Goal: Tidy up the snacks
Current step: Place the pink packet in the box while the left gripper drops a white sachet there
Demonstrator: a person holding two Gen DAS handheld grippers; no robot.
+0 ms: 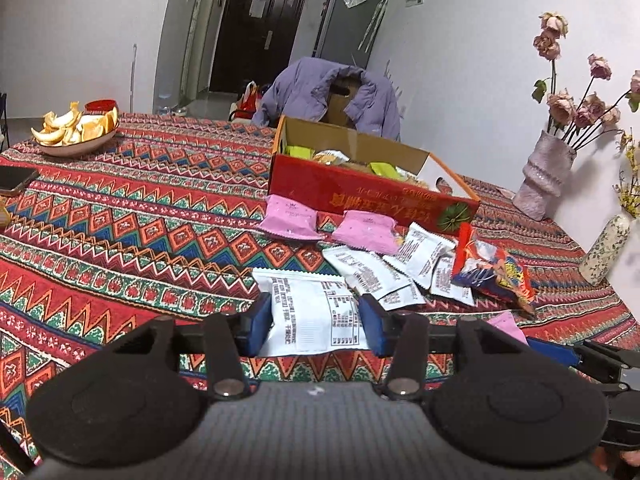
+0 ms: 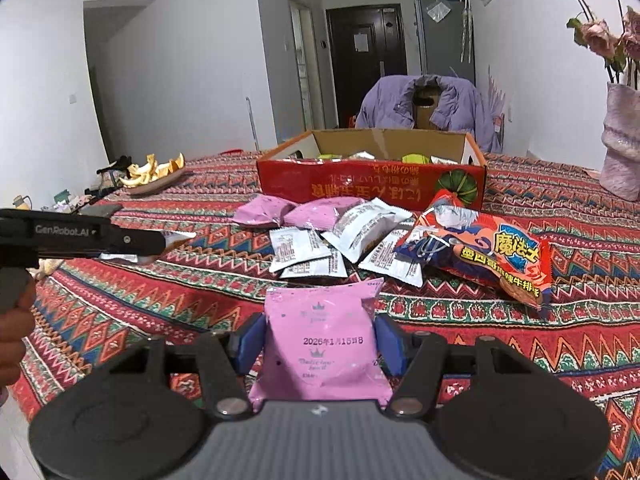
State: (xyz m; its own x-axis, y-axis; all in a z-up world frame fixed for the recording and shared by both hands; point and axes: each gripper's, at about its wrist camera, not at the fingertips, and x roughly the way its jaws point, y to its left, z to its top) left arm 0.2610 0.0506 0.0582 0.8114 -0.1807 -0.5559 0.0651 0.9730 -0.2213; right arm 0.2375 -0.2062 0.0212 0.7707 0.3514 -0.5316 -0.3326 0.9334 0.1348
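My left gripper [image 1: 314, 316] is shut on a white snack packet [image 1: 316, 312], held above the patterned tablecloth. My right gripper [image 2: 320, 340] is shut on a pink snack packet [image 2: 322, 340] with a printed date. A red cardboard box [image 1: 360, 194] [image 2: 360, 184] stands open ahead with several green and pale packets inside. In front of it lie two pink packets [image 1: 290, 218] [image 2: 262, 210], several white packets [image 1: 372, 270] [image 2: 360, 232] and a red and blue noodle bag [image 1: 494, 270] [image 2: 480, 248]. The left gripper [image 2: 160, 240] also shows at the left edge of the right wrist view with its white packet.
A plate of orange peels [image 1: 76, 128] [image 2: 154, 174] sits at the far left, a dark phone [image 1: 14, 178] near it. Two vases [image 1: 546, 178] [image 1: 604, 250] with flowers stand on the right by the wall. A chair with a purple jacket [image 1: 320, 94] stands behind the box.
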